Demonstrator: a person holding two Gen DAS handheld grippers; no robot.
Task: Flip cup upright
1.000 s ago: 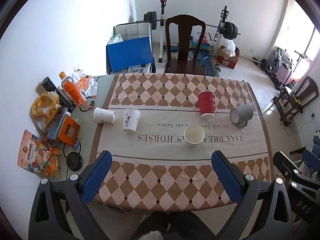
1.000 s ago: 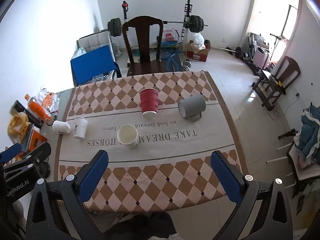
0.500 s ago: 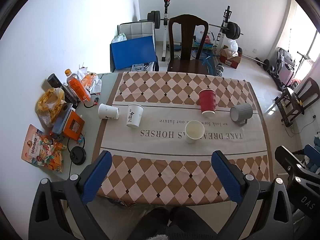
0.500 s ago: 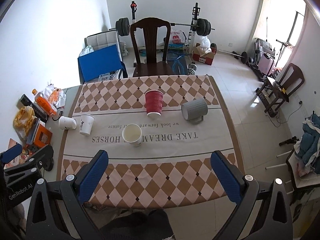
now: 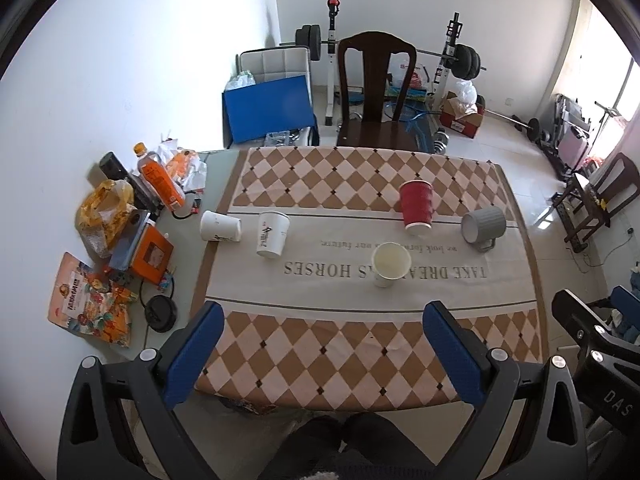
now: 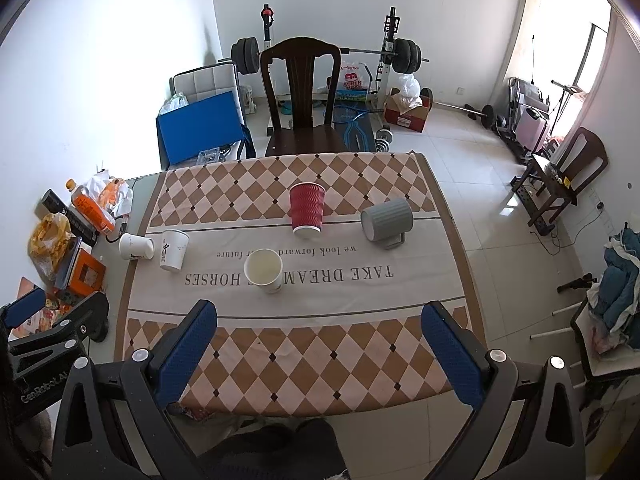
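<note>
On the table's (image 6: 448, 280) right side, the grey mug (image 6: 387, 218) lies tipped — both grippers (left gripper (image 5: 323, 343), right gripper (image 6: 319, 343), jaws apart, empty) hover well back; a careless nudge may roll it off.

Both cams sit high at the near edge of the counter (image 5: 516, 264), well back from it, looking down and fwd along blue-padded fingers (image 5: 192, 348) twd the dark wooden chair (image 5: 376, 80) at the far side. Left wrist view is set further left, taking in the snack clutter by the wall; right wrist view shows more floor on the right. Both share the whole diamond-pattern tablecloth (image 6: 304, 364) w/ its cups.
</note>
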